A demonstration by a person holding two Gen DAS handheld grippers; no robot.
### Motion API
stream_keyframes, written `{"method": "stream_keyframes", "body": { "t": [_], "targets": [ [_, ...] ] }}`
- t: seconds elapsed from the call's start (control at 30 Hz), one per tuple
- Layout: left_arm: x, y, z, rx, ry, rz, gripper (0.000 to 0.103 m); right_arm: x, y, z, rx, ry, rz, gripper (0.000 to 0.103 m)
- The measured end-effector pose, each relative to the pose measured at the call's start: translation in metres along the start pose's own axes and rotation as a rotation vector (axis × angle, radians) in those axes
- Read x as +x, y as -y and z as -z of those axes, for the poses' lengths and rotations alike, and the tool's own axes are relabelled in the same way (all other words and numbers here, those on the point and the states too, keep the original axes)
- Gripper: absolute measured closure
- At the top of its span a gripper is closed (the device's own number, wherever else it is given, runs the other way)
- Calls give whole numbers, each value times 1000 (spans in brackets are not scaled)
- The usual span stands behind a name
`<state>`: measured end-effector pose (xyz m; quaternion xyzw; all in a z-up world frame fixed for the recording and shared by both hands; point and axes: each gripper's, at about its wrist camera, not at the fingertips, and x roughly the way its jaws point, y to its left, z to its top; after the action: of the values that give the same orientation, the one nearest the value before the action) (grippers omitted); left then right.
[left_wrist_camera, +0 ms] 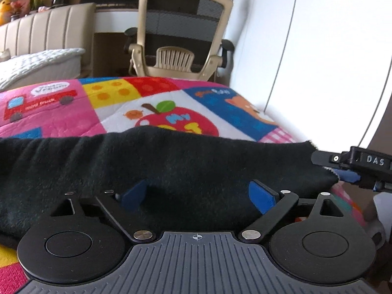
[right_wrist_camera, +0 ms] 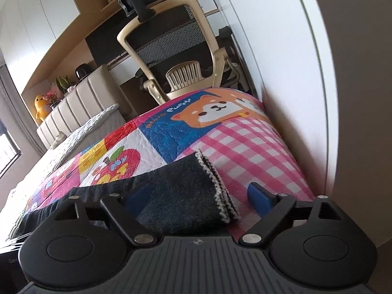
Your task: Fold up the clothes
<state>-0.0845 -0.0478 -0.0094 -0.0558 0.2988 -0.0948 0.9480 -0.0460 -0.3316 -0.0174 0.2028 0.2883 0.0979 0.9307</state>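
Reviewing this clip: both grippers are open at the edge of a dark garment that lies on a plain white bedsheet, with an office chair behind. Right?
Not quite. The dark garment lies on a colourful patchwork quilt printed with an apple, a truck and a puppy, not a plain white sheet; both wrist views show it. The rest holds: left gripper and right gripper are open, office chair behind.

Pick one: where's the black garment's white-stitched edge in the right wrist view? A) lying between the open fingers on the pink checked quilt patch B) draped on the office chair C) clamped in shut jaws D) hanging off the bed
A: the right gripper stands open, and the black garment ends in its white-stitched edge between the blue pads, resting on the pink checked quilt patch.
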Motion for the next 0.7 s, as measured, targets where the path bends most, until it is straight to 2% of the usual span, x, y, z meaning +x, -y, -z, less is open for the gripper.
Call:
{"method": "stream_keyframes", "body": {
  "t": [0.07,0.33,0.5,0.7],
  "targets": [
    [1,2,1,10,-5,-7,7,2,-1,-1,-9,-20,-26,0],
    [1,-4,0,-15,-5,41,1,3,-3,0,-13,-30,-23,0],
    [2,-3,0,-8,-8,41,0,0,-8,1,20,-44,-8,0],
    [2,-3,0,-10,-8,42,0,1,-10,1,-2,-63,-9,0]
  ]
}}
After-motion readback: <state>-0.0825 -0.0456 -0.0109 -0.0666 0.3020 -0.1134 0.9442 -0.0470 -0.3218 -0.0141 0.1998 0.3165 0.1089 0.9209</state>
